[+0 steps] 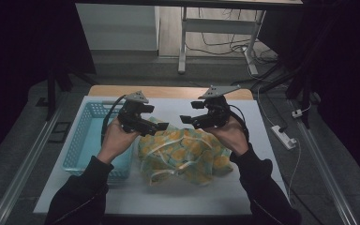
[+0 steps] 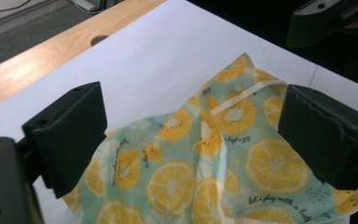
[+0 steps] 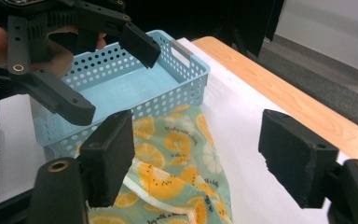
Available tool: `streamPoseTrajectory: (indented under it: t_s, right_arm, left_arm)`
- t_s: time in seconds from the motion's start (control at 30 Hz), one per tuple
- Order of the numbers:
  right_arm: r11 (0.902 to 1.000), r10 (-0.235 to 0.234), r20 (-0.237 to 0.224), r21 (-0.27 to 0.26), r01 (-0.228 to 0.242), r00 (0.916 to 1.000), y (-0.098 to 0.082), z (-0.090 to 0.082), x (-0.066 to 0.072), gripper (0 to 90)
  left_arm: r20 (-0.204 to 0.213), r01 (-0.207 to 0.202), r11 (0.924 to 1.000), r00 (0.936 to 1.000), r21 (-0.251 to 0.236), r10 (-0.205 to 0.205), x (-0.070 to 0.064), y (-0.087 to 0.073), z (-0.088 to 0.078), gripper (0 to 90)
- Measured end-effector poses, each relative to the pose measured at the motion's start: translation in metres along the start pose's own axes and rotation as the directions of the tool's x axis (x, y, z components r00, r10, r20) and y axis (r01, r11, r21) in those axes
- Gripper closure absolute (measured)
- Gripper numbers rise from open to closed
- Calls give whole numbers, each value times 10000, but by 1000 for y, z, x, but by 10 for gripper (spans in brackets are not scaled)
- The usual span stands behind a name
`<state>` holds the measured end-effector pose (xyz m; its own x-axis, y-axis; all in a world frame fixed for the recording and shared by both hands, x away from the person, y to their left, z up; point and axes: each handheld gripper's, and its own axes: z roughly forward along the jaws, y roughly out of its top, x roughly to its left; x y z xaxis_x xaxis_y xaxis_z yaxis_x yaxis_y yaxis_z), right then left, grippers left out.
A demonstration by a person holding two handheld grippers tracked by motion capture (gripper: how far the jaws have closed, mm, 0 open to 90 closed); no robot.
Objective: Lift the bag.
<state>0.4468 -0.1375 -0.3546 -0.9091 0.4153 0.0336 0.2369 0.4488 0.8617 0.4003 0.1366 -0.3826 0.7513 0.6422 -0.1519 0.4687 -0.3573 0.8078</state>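
We saw the left gripper [image 1: 161, 126] and right gripper [image 1: 183, 119], jaws wide and holding nothing, above crumpled lemon-print cloth [image 1: 183, 152], possibly cotton, beside a perforated blue plastic basket [image 1: 82, 140].

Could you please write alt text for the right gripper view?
The right gripper hangs open over a lemon-print cloth on a white table. Beyond it, the open left gripper is before a light blue basket.

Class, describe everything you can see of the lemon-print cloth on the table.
The cloth looks like thin fabric, pale green with yellow lemon slices, small dark lettering and a cream trim band. It lies crumpled in a loose heap on the white table, its left edge against the blue basket. Both claws hover open above it; neither visibly touches it.
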Motion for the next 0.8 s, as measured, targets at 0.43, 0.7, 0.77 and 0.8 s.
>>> streamPoseTrajectory:
  t_s: [0.43, 0.7, 0.77, 0.8]
  right_arm:
    - [9994, 310, 203, 131, -313, 9993, -25, 6, 4, 103]
    - [9987, 403, 281, 311, -412, 9988, -42, 6, 2, 55]
    - [9985, 352, 372, 401, -366, 9987, -46, 7, 1, 34]
    - [9984, 289, 451, 481, -311, 9986, -48, 7, 1, 24]
  left_arm:
    - [32, 225, 9997, 9997, 10, -226, 4, -37, -2, 0]
    - [-174, 718, 9974, 9973, -6, -718, 14, -62, -2, 0]
    - [-177, 757, 9971, 9970, 93, -756, 14, -65, -2, 0]
    - [-197, 762, 9971, 9969, 82, -760, 13, -66, -2, 0]
